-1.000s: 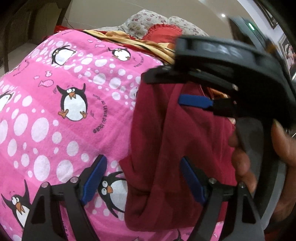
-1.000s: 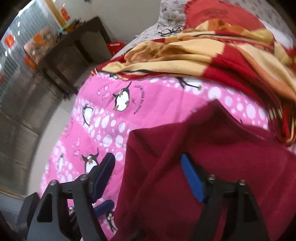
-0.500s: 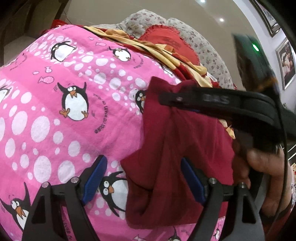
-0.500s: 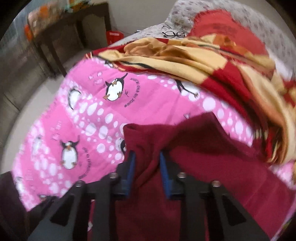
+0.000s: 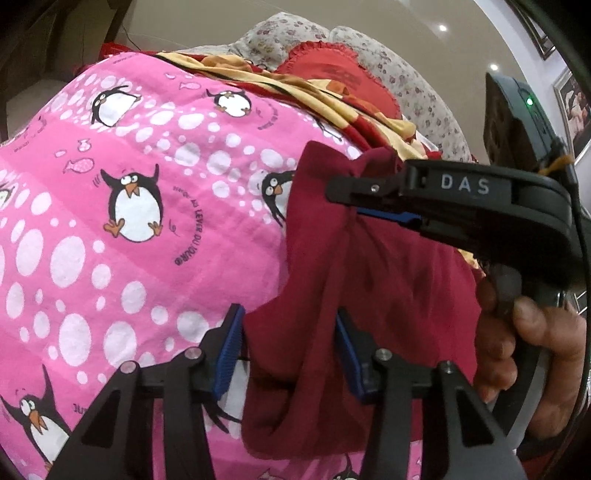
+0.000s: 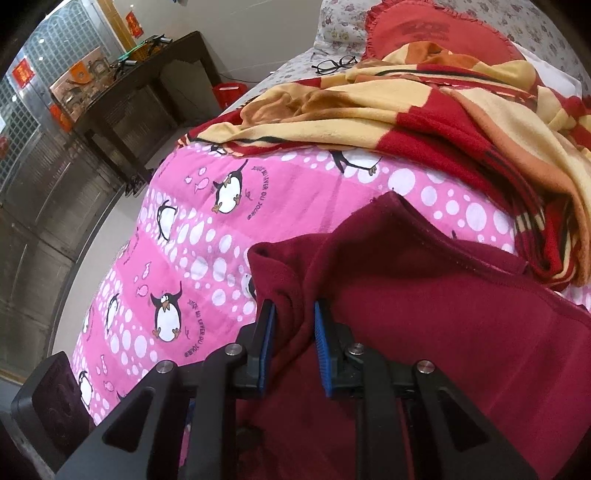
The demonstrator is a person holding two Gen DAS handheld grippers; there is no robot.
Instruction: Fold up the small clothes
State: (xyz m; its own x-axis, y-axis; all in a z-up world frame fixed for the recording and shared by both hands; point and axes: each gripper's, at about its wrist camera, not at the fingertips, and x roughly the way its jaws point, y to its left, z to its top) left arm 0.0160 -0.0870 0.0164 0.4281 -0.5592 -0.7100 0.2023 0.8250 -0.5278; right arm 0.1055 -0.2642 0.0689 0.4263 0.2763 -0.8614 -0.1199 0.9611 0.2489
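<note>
A dark red garment (image 5: 369, 280) lies on a pink penguin-print blanket (image 5: 129, 229); it also shows in the right wrist view (image 6: 443, 317). My right gripper (image 6: 293, 345) is shut on a raised fold of the garment's far left edge and lifts it; from the left wrist view it (image 5: 369, 206) reaches in from the right, pinching that upper edge. My left gripper (image 5: 288, 354) has its jaws partly closed around the garment's near edge, with cloth between the blue pads (image 5: 229, 350), and still a visible gap.
A red-and-yellow blanket (image 6: 443, 110) is heaped at the far side of the bed, with a red cushion (image 6: 436, 33) and eyeglasses (image 6: 334, 64) beyond. A dark table (image 6: 147, 92) stands left of the bed. The person's hand (image 5: 528, 332) holds the right gripper.
My right gripper has closed on the garment's far edge and lifted it. My left gripper has moved onto the near edge and its jaws have narrowed around the cloth.
</note>
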